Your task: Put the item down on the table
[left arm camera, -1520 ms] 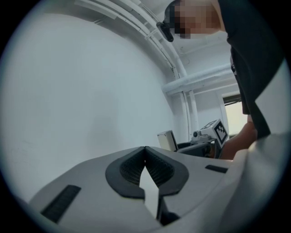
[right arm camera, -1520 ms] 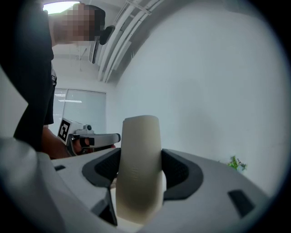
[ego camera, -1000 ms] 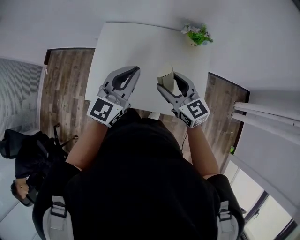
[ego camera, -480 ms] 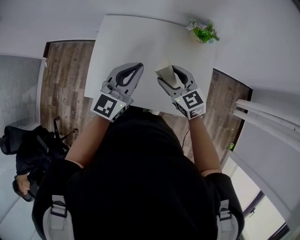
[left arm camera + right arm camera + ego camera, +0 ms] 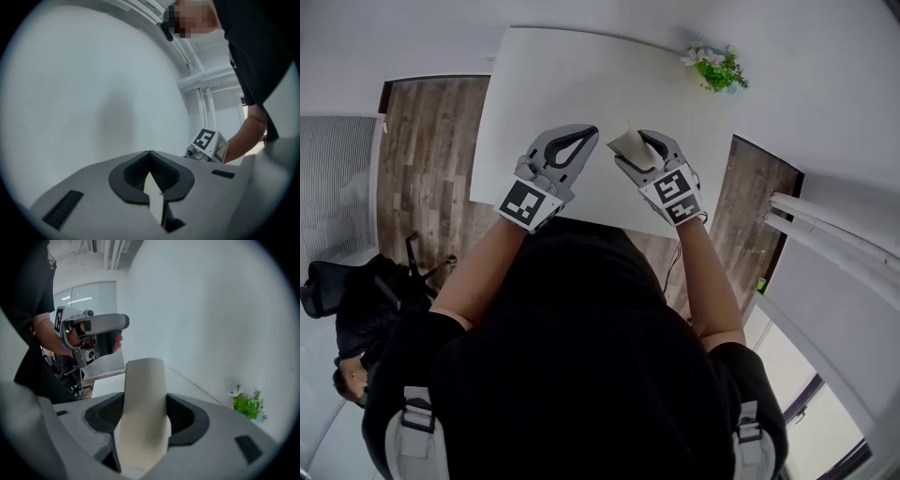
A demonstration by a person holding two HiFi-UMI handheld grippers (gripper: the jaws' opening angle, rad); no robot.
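A beige, curved, tube-like item [image 5: 629, 145] is clamped between the jaws of my right gripper [image 5: 634, 150] over the near part of the white table [image 5: 581, 75]. In the right gripper view the item [image 5: 143, 413] fills the gap between the dark pads and sticks out beyond them. I cannot tell whether it touches the tabletop. My left gripper [image 5: 586, 132] hovers beside it on the left, shut with nothing in it; its pads meet at the tips [image 5: 150, 153].
A small potted plant [image 5: 717, 67] stands at the table's far right corner by the white wall. Wooden floor lies on both sides of the table, and a dark chair [image 5: 337, 300] stands at the left. White pipes [image 5: 834, 225] run at the right.
Both grippers have moved a little forward over the table. The right one has tilted lower with the item still in its jaws. The left one stays shut.
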